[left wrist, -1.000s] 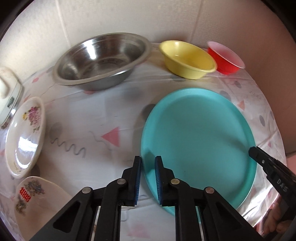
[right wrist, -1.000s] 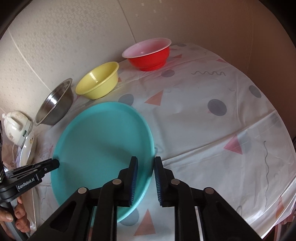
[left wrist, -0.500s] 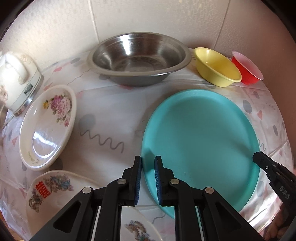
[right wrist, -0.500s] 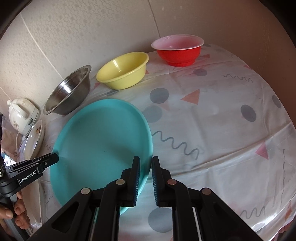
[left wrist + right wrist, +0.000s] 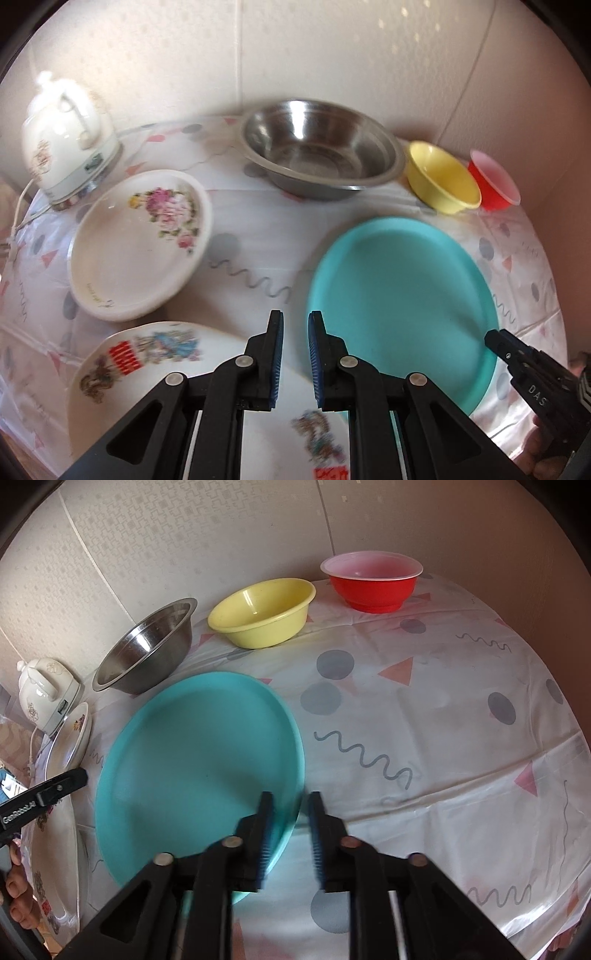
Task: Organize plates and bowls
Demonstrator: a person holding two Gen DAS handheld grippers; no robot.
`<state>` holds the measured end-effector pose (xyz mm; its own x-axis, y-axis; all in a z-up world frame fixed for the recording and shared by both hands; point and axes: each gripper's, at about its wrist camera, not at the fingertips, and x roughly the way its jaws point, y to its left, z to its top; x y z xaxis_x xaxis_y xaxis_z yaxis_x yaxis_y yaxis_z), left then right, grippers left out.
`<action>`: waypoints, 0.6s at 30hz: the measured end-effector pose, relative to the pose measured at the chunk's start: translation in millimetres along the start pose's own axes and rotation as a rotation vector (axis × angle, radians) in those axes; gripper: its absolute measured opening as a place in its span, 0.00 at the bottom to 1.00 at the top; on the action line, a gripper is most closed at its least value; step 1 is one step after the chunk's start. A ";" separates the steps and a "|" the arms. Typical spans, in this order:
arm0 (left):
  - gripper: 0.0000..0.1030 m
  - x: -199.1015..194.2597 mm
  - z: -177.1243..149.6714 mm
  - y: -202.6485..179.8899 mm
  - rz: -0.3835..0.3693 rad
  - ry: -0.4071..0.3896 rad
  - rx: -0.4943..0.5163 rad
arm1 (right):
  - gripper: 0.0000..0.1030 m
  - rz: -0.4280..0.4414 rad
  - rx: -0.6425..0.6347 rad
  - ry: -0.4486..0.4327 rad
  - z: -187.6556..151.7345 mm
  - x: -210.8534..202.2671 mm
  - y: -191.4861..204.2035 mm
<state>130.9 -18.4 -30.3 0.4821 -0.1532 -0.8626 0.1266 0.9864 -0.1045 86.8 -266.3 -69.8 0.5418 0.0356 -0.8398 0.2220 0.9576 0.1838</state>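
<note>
Three bowls (image 5: 264, 611) behind teal plate (image 5: 192, 753), kettle (image 5: 62, 136) far left, right tongs (image 5: 290, 834) parted astride its rim, left tongs (image 5: 295, 354) parted, empty.

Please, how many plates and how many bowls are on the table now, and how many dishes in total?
Plates: 3 (teal plate, flowered white plate, white plate with red print)
Bowls: 3 (steel bowl, yellow bowl, red bowl)
Total: 6 dishes. A white kettle also stands there, not counted.
</note>
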 end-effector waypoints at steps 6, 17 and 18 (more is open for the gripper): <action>0.15 -26.2 -6.4 45.0 0.003 -0.067 -0.105 | 0.29 -0.033 -0.021 -0.064 5.9 -20.0 4.2; 0.27 -53.3 -12.3 137.7 0.061 -0.174 -0.252 | 0.29 0.347 -0.192 0.021 30.0 -17.8 92.6; 0.29 -53.6 -13.3 145.9 0.064 -0.178 -0.265 | 0.29 0.376 -0.215 0.036 31.3 -15.7 105.3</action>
<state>112.0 134.5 -5.8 0.6288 -0.0757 -0.7739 -0.1274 0.9718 -0.1986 127.1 -175.0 -21.3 0.5230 0.3998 -0.7527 -0.1618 0.9137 0.3729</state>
